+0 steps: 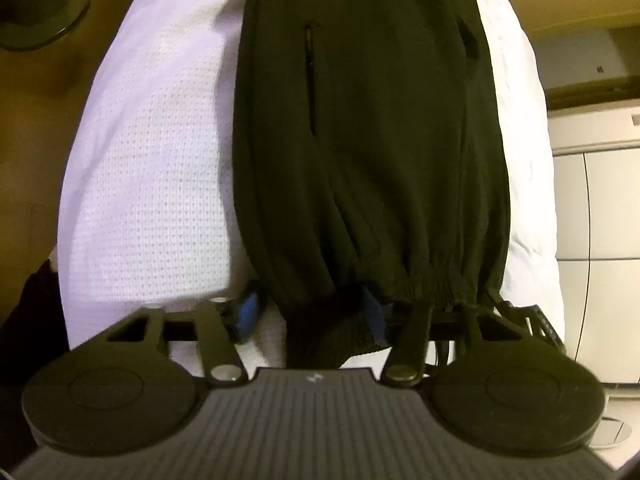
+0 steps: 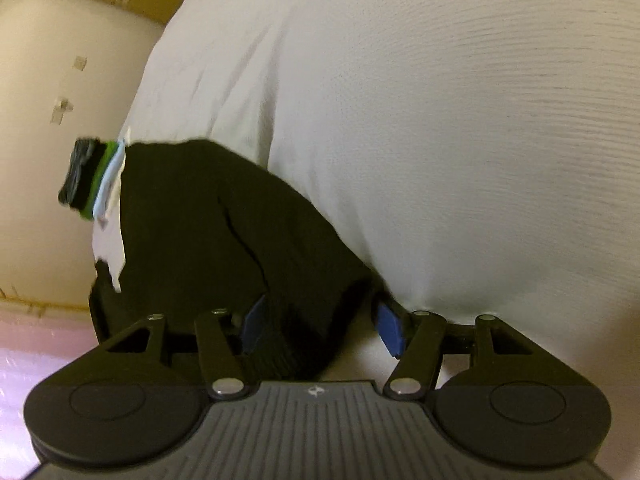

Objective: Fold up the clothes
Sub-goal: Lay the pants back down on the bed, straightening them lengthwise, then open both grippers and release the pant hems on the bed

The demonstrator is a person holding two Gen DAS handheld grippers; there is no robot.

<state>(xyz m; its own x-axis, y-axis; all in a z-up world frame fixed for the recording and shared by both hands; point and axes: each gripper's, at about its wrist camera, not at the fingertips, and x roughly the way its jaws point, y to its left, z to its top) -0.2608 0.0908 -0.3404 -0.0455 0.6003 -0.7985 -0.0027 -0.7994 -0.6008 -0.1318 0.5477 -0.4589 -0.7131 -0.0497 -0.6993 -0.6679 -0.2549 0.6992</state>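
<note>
Trousers (image 1: 360, 140), black with ribbed ankle cuffs, lie flat along a white bedcover (image 1: 152, 168), legs together, the white lettering up at twelve o'clock and the cuffs down at six, right at the tools. At the left gripper (image 1: 310, 314) the jaws stand partly apart with one cuff lying between the blue pads, and I see no pinch on it. At the right gripper (image 2: 324, 326) the jaws are wider; the cuff sits against the pad at nine o'clock, the other pad clear of it. So the trousers look laid out and folded lengthwise already, both tools loose on the cuffs. What remains, I'd judge, is folding cuff end toward waist. A small folded stack (image 2: 90, 178) waits at the bed's edge.
</note>
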